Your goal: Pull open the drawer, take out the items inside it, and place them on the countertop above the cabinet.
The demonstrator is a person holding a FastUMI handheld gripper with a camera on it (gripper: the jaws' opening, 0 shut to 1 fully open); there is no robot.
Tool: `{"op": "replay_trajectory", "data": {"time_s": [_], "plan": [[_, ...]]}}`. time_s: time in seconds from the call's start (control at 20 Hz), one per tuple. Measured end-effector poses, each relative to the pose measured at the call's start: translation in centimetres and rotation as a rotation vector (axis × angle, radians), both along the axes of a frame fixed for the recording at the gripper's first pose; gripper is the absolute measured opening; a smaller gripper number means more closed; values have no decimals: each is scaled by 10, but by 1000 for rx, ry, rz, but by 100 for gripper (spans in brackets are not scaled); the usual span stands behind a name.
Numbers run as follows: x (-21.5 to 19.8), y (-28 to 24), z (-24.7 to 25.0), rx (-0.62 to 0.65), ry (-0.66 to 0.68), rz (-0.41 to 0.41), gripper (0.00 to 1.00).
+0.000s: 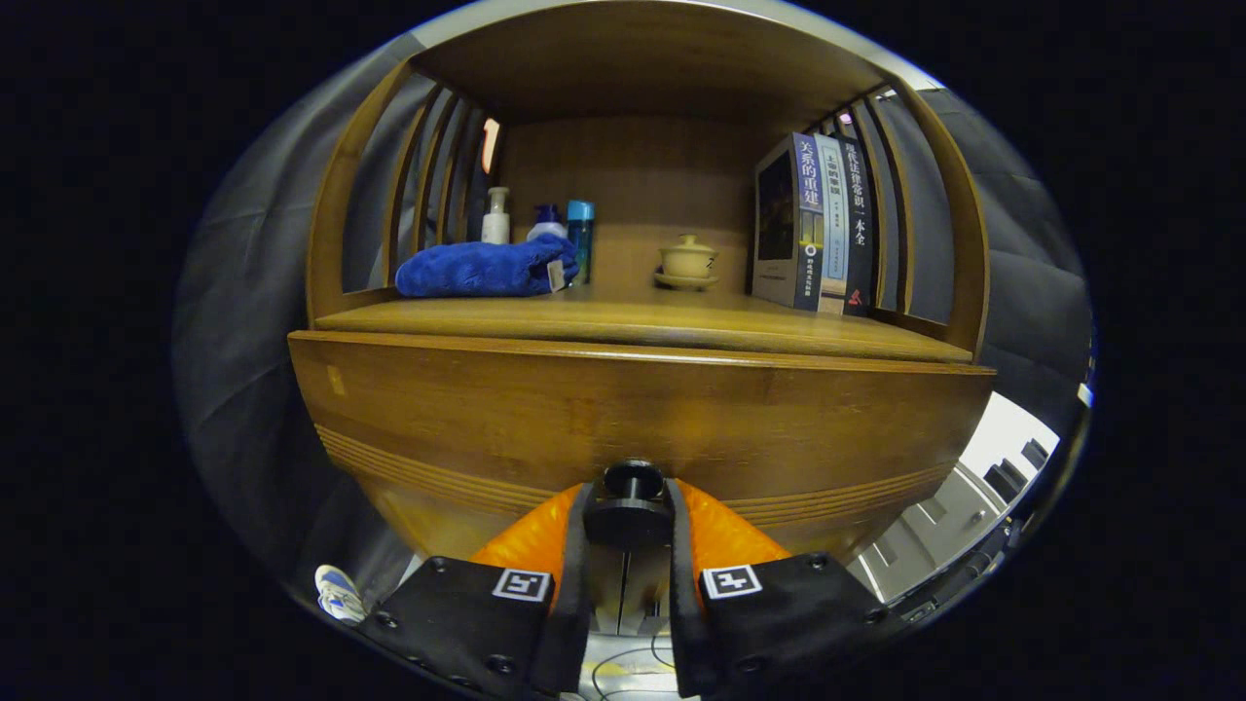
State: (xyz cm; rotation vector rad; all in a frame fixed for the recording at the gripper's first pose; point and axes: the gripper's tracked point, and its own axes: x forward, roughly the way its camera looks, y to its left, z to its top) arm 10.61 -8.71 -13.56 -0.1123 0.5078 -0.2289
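**Our gripper holds the drawer knob**

We see our gripper (629, 521) pointing straight at the front of the wooden cabinet. Its two fingers (576, 555) stand side by side, one on each side of the round black knob (632, 501). Both fingers press against the knob, so the gripper is closed around it. The knob sticks out from the drawer front toward us, and we look at it nearly end on.

The drawer (633, 414) is the wide wooden board that the knob sits on. Its long side runs from left to right, and its face looks at us. We cannot tell from here if the drawer is pulled out a bit or fully pushed in. We cannot see inside it.

Just above the drawer is the countertop (642, 326), a flat wooden shelf. On it, up and to the left of the knob, lies a folded blue towel (482, 268). Behind the towel stand a white pump bottle (496, 216) and a blue bottle (580, 234). Almost straight above the knob sits a small cream lidded cup (687, 261) on a saucer. Up and to the right of the knob, three books (818, 226) stand upright with their spines turned toward us.

Down and to the left of the knob, a shoe (339, 592) is on the floor.
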Motion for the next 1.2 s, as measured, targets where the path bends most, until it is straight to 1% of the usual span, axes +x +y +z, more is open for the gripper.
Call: {"op": "replay_trajectory", "data": {"time_s": [0.25,0.65,1.05,1.2], "plan": [[-44,11,11,13,37,-36,43],[-101,25,20,16,154,-68,43],[-134,35,29,56,187,-111,43],[-143,37,25,54,206,-110,43]]}}
